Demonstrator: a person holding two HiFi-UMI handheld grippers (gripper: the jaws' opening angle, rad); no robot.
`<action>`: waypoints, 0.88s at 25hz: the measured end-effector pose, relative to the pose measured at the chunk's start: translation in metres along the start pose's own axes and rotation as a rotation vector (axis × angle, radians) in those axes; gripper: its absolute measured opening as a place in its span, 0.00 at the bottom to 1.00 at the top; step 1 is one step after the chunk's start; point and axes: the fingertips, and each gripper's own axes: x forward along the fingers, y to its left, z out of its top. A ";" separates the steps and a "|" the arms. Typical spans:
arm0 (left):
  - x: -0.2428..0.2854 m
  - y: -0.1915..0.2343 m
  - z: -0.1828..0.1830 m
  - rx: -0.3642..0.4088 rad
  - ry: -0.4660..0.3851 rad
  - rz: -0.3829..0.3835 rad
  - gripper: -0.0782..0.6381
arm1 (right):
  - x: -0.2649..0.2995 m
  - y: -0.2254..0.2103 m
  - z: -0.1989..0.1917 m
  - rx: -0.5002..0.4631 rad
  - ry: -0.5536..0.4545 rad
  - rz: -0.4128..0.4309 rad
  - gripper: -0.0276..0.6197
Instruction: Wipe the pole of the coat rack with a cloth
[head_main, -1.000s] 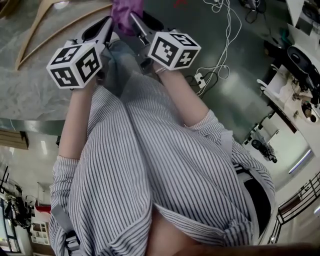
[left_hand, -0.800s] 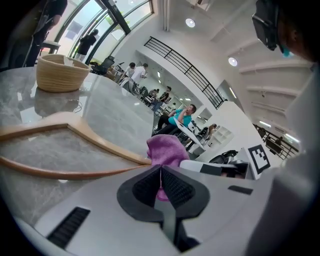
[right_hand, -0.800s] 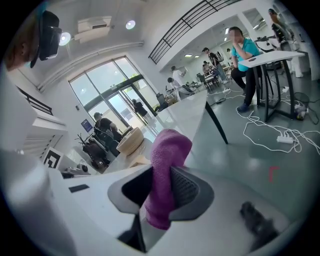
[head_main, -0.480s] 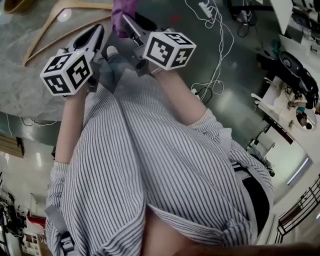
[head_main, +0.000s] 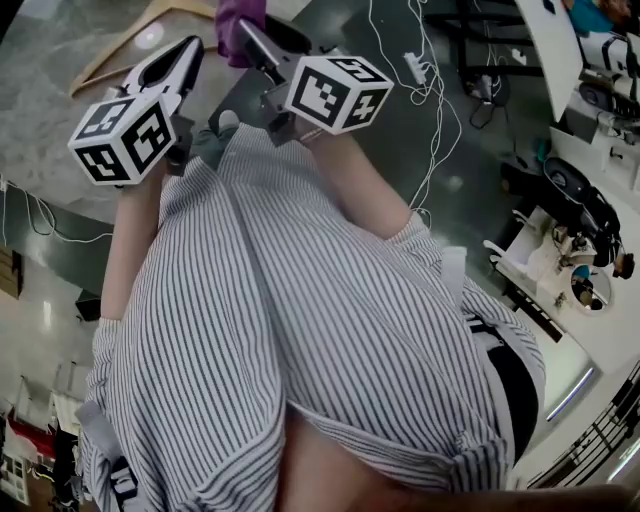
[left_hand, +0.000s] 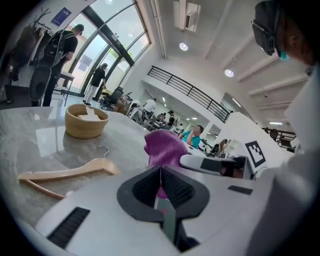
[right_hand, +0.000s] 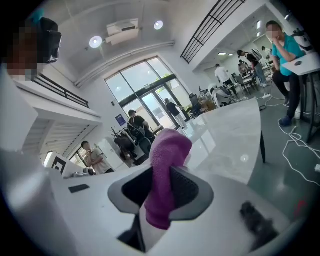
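A purple cloth (right_hand: 167, 165) is pinched between the jaws of my right gripper (right_hand: 161, 192) and stands up above them. The same cloth (head_main: 238, 20) shows at the top edge of the head view, in my right gripper (head_main: 248, 32). Just left of it, my left gripper (head_main: 183, 55) is shut with nothing in it. In the left gripper view its pads (left_hand: 150, 186) meet, and the cloth (left_hand: 165, 147) and the right gripper (left_hand: 215, 164) lie just beyond. Both grippers hang over a grey marble table (head_main: 50, 90). I cannot make out the coat rack's pole near them.
A wooden hanger (left_hand: 65, 174) lies on the table, with a round wooden bowl (left_hand: 86, 120) farther back. The same hanger (head_main: 140, 30) shows ahead of the left gripper. White cables (head_main: 425, 70) trail over the floor at the right. A cluttered white desk (head_main: 540, 250) stands far right. People stand in the background.
The head view has swung, so the table and hanger slid up and the floor cables came closer. Both grippers kept their hold and drifted slightly left in view.
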 end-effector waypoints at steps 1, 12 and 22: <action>-0.005 0.006 0.000 0.006 -0.013 0.001 0.13 | 0.005 0.004 -0.005 -0.015 0.007 0.010 0.21; -0.045 0.008 0.008 0.015 -0.062 0.050 0.13 | 0.010 0.051 -0.017 -0.161 0.117 0.115 0.21; -0.041 0.012 0.011 -0.046 -0.059 0.043 0.13 | 0.011 0.061 -0.013 -0.232 0.174 0.180 0.20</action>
